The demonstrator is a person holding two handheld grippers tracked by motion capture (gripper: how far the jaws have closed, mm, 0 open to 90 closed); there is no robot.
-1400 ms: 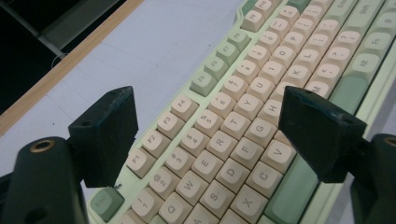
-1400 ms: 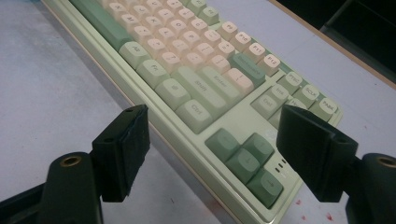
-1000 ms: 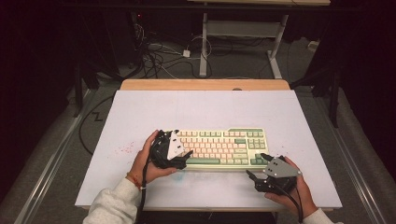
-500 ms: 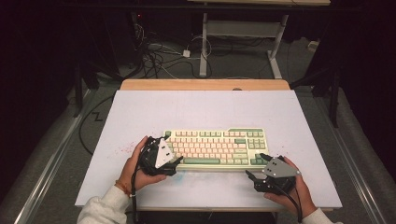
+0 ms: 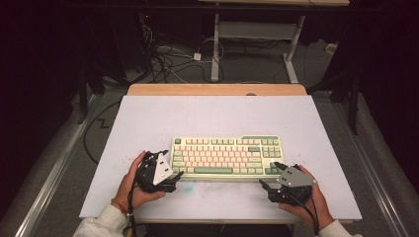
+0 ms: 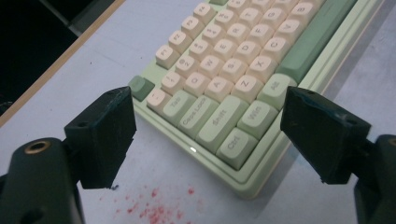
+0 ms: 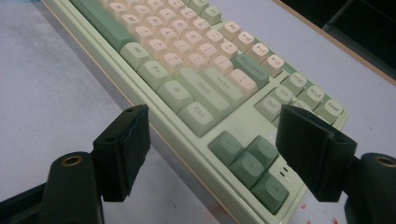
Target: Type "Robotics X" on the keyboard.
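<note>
The pale surface (image 5: 207, 116) lies bare beyond the keyboard (image 5: 225, 157), which sits near its front edge. The left hand-held gripper (image 5: 174, 175) and right hand-held gripper (image 5: 271, 177) flank its front corners, jaws spread wide, holding nothing. Cream and green keys, pale green case.

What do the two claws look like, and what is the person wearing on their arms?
Both the left claw and the right claw are black, each topped with a grey three-cornered plate, with blocky black jaws and a black cable trailing back. The person wears light sleeves and a wristband.

Bright tabletop, dark surroundings, mild softness.
</note>
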